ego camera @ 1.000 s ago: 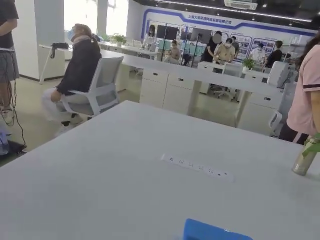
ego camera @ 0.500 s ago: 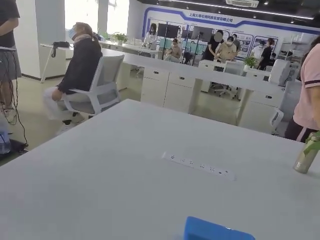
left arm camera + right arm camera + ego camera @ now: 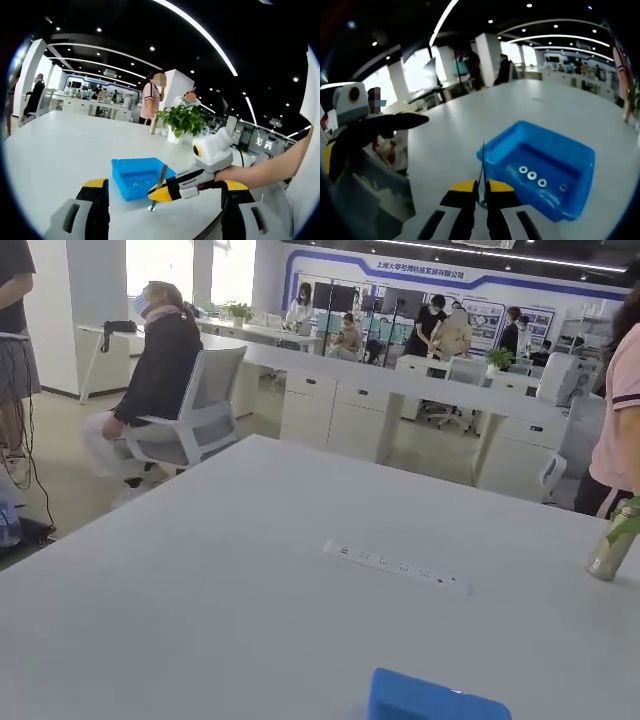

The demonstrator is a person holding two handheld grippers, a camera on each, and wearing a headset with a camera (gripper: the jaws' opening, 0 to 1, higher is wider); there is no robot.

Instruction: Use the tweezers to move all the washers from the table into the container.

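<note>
Right gripper view: four washers (image 3: 532, 175) are seen lying in a loose row on the floor of the blue container (image 3: 555, 134), so part of the task is judged to be done. The right gripper (image 3: 481, 187) is clamped tight on the tweezers (image 3: 482, 160), which are held upright with their thin tips at the near left corner of the container. Whether the tips are pinched on a washer cannot be told. In the left gripper view a small speck is seen on the table (image 3: 60, 150) under the tweezer tips, just beside the container's near wall. It may be a washer that remains to be moved, though it is too small to be made out. No other washers can be picked out on the white top. The left gripper (image 3: 163, 185) is held with its jaws spread wide and nothing between them, near the container. In the head view the container is placed at the near edge of the table, with a power strip (image 3: 395, 568) beyond it and a bottle (image 3: 612, 550) at the far right.
</note>
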